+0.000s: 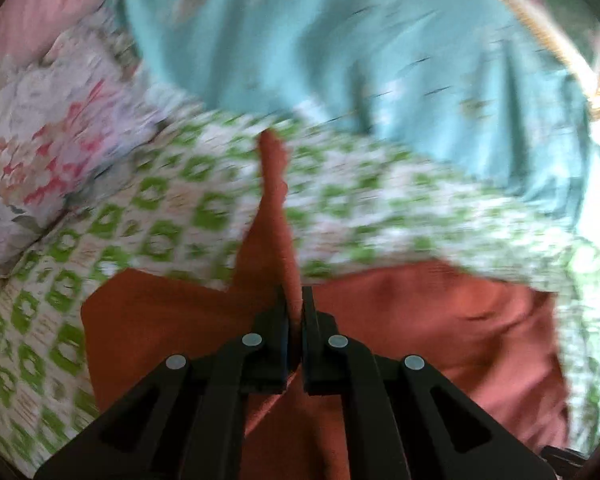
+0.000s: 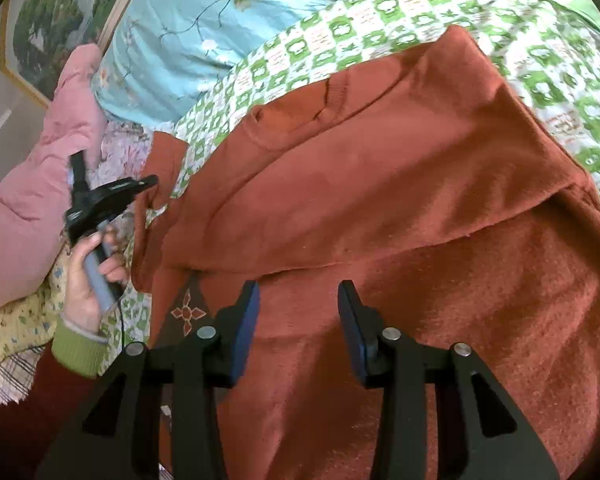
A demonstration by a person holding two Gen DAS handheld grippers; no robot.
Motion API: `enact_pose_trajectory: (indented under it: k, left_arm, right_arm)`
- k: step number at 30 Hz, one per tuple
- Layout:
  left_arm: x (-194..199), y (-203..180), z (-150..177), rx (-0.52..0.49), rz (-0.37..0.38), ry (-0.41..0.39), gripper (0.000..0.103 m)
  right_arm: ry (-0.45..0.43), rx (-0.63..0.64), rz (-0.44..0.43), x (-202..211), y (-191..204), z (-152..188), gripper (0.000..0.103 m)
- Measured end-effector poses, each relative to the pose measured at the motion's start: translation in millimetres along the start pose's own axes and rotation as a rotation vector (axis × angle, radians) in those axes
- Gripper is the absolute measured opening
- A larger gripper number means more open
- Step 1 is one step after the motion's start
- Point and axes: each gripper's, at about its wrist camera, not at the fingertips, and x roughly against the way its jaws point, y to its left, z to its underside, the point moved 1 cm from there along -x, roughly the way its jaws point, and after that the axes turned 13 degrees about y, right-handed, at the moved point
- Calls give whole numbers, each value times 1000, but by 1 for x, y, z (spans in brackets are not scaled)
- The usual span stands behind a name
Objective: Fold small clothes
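Observation:
A rust-orange sweater lies spread on a bed, neckline toward the far side, its right part folded over the fleecy inside. My right gripper hovers over its lower half, open, with fabric beneath the jaws but none pinched between them. At the left a person's hand holds my left gripper at the sweater's left edge. In the blurred left wrist view, the left gripper is shut on a ridge of the sweater, and a strip of cloth rises from between the jaws.
A green-and-white patterned sheet covers the bed. A light blue floral quilt and a pink quilt are heaped at the far left. A framed picture hangs behind. A woven basket stands at the upper right.

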Motion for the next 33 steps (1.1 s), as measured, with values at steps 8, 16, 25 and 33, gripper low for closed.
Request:
enact_pose_trajectory:
  k: [8, 16, 25, 33]
  left_arm:
    - [23, -151, 43, -234, 251, -7, 2]
    - [-39, -251, 98, -369, 299, 114, 2]
    - [-79, -249, 132, -441, 273, 244, 39]
    - [-38, -184, 156, -386, 208, 208, 60]
  right_arm:
    - [-80, -69, 17, 33, -25, 9, 42]
    - [-166, -201, 67, 69, -67, 14, 42]
    - [-185, -234, 89, 76, -79, 14, 42]
    - [-145, -160, 95, 54, -55, -11, 49]
